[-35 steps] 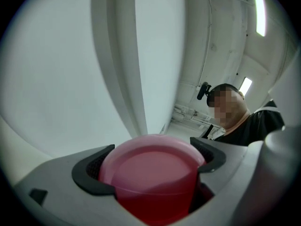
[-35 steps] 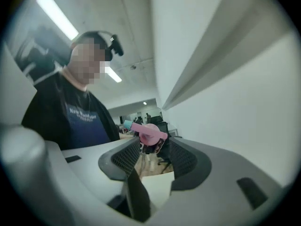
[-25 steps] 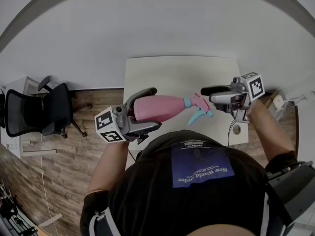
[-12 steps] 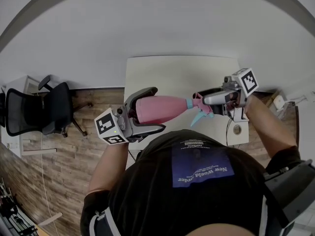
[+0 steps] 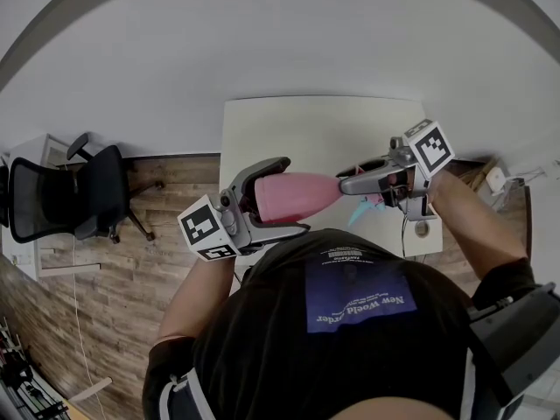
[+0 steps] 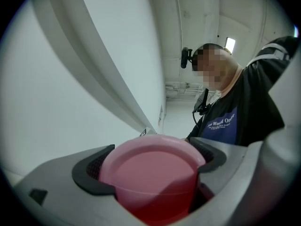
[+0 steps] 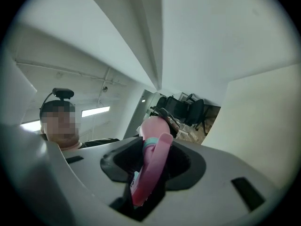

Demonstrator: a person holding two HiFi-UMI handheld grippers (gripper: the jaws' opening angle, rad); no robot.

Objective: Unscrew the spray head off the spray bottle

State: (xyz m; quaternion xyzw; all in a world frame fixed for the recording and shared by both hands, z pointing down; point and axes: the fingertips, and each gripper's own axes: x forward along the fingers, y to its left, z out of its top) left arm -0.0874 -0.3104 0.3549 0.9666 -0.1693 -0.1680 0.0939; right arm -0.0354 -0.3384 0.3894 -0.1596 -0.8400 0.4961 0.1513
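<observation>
Pink plastic fills the left gripper [image 5: 278, 196]: its dark pads [image 6: 87, 171] are closed on the bottle [image 6: 153, 178] near its base, one on each side of the round body, with no gap showing. I take this for the anchoring grip. It has to keep the bottle from turning when the other end is twisted.

The right gripper [image 7: 151, 161] has just been closing, and the head [image 7: 153, 149] stands between its jaws at about half their spread. The pink trigger is seen edge-on in the notch, with the teal collar [image 7: 149, 141] just beyond it. The pad edges look to meet the head on both sides, though dark hollows around it make the contact hard to confirm.

From the head view, the bottle lies nearly level in the air above the front edge of the white desk [image 5: 297, 134], touching nothing else. The grippers face each other along the bottle's long axis, the left at the base and the right at the head, both close in front of the person's chest. That line-up suits unscrewing, since rolling the right wrist would turn the head about the thread while the left resists.

The head is still seated on the neck, so unscrewing looks not yet begun. If the right jaws catch only the trigger, they may flex it rather than turn the collar.
</observation>
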